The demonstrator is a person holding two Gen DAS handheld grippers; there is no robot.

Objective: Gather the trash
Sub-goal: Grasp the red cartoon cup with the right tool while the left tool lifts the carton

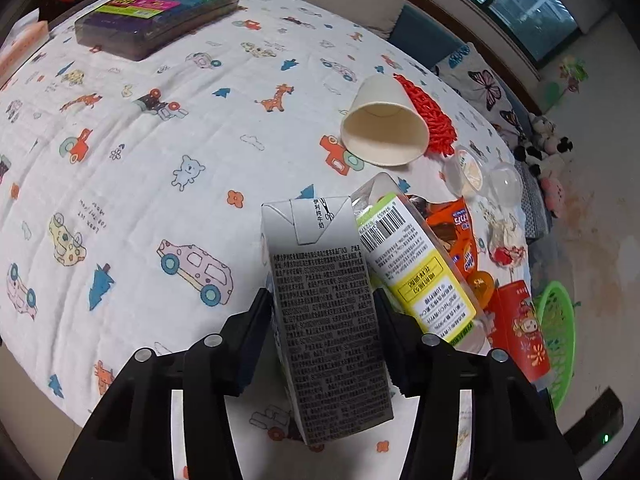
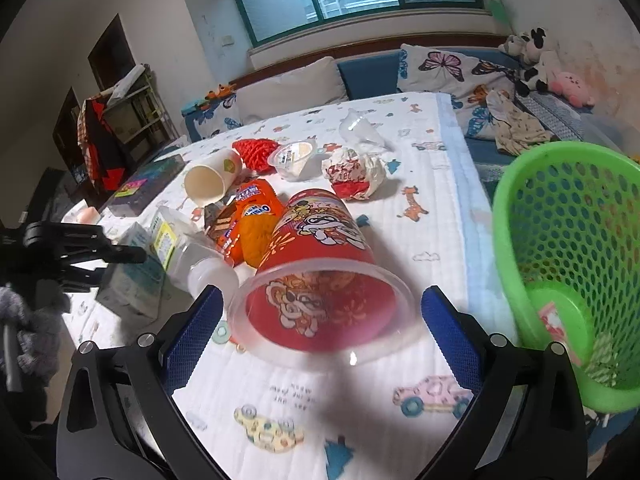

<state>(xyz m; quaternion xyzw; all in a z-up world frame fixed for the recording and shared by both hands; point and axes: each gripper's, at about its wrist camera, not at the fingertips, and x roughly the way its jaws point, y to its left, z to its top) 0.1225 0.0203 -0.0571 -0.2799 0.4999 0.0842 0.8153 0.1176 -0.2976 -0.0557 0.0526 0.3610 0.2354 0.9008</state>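
Grey milk carton (image 1: pixel 326 312), dense black print; left jaws clamping it.

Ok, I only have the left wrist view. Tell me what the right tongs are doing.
Observer: The right tongs are open, one finger on each side of the mouth of the red cup, which lies on its side.
Operator: Check inside the green basket.
Observer: The green basket has a pinkish scrap at its bottom.
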